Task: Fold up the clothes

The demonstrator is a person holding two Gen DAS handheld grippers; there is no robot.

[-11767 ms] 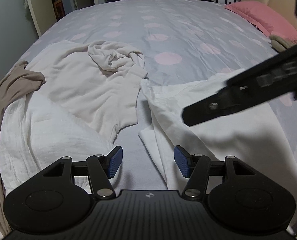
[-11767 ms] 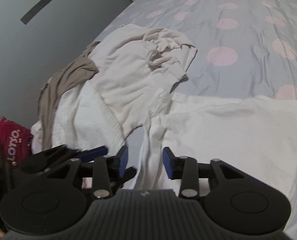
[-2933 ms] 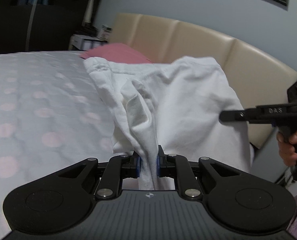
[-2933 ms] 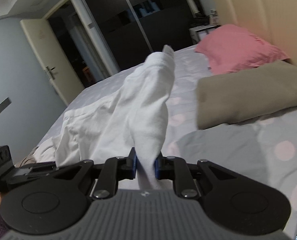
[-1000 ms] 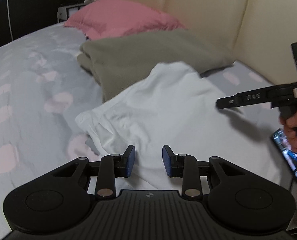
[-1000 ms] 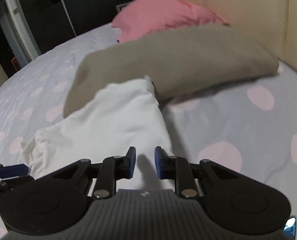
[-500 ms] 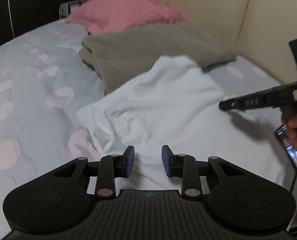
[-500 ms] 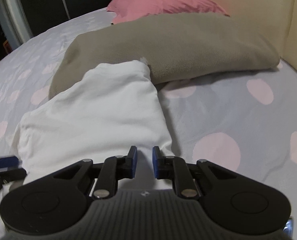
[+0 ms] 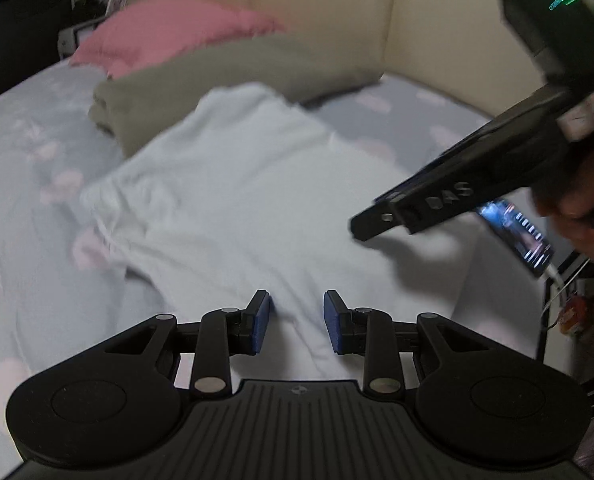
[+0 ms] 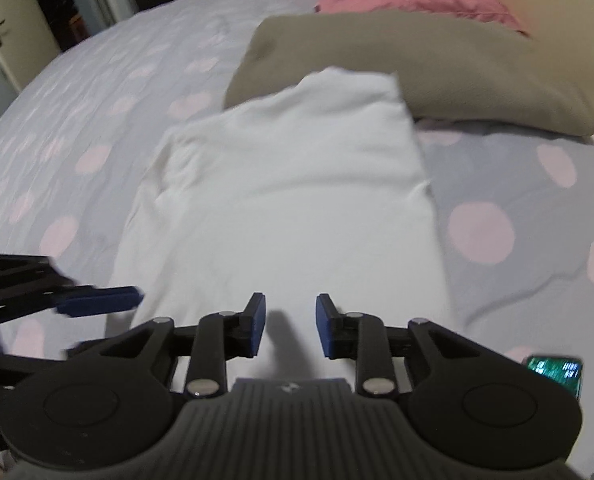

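Left wrist view: my left gripper (image 9: 296,322) stands released, nothing between the pads, with the near hem of the white garment (image 9: 249,200) lying just beyond and under the tips. The garment is spread on the dotted bedspread (image 9: 25,208); its long axis runs away from me, and its far end rests against the olive pillow (image 9: 233,76). The pink pillow (image 9: 169,36) sits behind that. My right gripper (image 9: 361,232) reaches in from the right, over the garment's right side. A lit phone (image 9: 517,236) lies at the right edge of the bed.

Right wrist view: my right gripper's (image 10: 290,330) jaws are opening, with no cloth between them and the garment's (image 10: 289,208) near edge directly below. The cloth stretches straight ahead to the olive pillow (image 10: 417,64). My left gripper (image 10: 97,298) hovers at the garment's near left corner.

Judgement: both hands sit at the near end, one per side, so a fold along the length would mean carrying that near hem towards the far end.
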